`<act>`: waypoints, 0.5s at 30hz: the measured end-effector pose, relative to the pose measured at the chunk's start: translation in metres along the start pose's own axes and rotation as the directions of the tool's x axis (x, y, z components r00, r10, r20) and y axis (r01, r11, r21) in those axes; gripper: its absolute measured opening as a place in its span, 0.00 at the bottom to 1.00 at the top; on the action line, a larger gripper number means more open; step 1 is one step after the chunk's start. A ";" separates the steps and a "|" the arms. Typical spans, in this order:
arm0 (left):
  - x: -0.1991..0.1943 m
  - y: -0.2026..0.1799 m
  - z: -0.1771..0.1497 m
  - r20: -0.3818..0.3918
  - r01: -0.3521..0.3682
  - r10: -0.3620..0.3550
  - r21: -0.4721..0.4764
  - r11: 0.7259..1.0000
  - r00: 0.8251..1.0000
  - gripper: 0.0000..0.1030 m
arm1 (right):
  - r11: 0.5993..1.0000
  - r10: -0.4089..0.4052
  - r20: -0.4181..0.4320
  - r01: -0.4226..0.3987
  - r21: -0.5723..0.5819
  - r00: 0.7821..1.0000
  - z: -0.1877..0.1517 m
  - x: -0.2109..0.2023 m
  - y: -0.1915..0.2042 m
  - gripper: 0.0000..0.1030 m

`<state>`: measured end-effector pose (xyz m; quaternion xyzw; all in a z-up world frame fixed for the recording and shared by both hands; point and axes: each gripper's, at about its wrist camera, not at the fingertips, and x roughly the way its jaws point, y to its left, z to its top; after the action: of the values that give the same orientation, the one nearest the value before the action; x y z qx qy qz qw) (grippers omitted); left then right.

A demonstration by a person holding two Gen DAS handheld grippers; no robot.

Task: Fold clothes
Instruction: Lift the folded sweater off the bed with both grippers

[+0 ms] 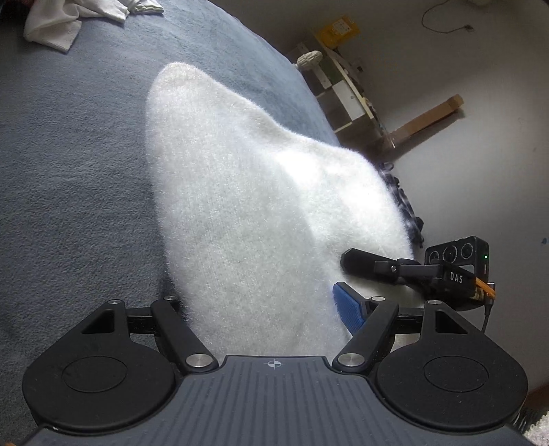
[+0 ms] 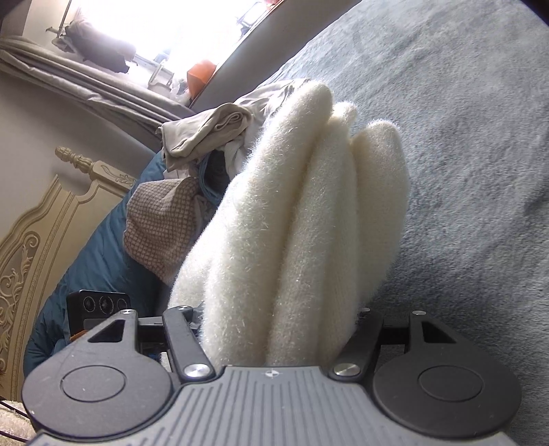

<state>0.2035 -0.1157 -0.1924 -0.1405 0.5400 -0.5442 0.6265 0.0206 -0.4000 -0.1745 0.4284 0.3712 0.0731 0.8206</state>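
Both wrist views look forward and downward, very near the white fleece garment (image 1: 260, 206) (image 2: 291, 223), sharing it and the bed (image 1: 68, 171) (image 2: 480, 171).

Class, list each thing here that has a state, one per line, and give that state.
White fluffy garment: bunched in folds, lifted, gripped by both tools.
Left tool: closed on garment.
Right tool: closed on garment.
Clothes pile: unfolded, heaped.
White cloth: crumpled on the bed.

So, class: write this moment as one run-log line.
step: fold in progress | left tool: gripping fuzzy white garment | right tool: gripping its bunched folds | surface: grey bed cover
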 end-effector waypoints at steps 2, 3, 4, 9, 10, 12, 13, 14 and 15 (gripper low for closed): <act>0.009 -0.003 0.003 -0.012 0.003 -0.003 0.006 1.000 1.000 0.72 | 1.000 -0.006 0.006 0.006 0.010 1.000 0.001 -0.004 -0.005 0.64; 0.013 -0.005 0.004 -0.019 0.005 -0.005 0.009 1.000 1.000 0.72 | 1.000 -0.009 0.009 0.009 0.016 1.000 0.001 -0.006 -0.008 0.64; 0.017 -0.006 0.005 -0.026 0.008 -0.008 0.012 1.000 1.000 0.72 | 1.000 -0.013 0.011 0.013 0.021 1.000 0.001 -0.008 -0.011 0.64; 0.036 -0.013 0.010 -0.053 0.026 -0.025 0.028 0.999 0.998 0.72 | 0.998 -0.038 0.027 0.037 0.041 0.999 0.003 -0.019 -0.022 0.64; 0.039 -0.014 0.011 -0.058 0.030 -0.028 0.031 0.999 0.998 0.72 | 0.998 -0.042 0.032 0.040 0.045 0.999 0.004 -0.021 -0.024 0.64; 0.045 -0.016 0.013 -0.070 0.038 -0.035 0.038 0.999 0.997 0.72 | 0.997 -0.049 0.042 0.047 0.055 0.998 0.004 -0.026 -0.027 0.64; 0.048 -0.018 0.014 -0.075 0.042 -0.039 0.042 0.998 0.996 0.72 | 0.997 -0.053 0.046 0.050 0.062 0.998 0.005 -0.028 -0.029 0.64; 0.051 -0.019 0.014 -0.082 0.045 -0.042 0.045 0.998 0.996 0.72 | 0.996 -0.058 0.050 0.054 0.070 0.997 0.005 -0.029 -0.031 0.64; 0.054 -0.020 0.015 -0.088 0.048 -0.044 0.048 0.998 0.995 0.72 | 0.995 -0.064 0.055 0.059 0.077 0.996 0.005 -0.031 -0.033 0.64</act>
<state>0.1955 -0.1740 -0.1994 -0.1134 0.5495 -0.5774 0.5931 -0.0052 -0.4374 -0.1807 0.4493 0.3632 0.0214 0.8159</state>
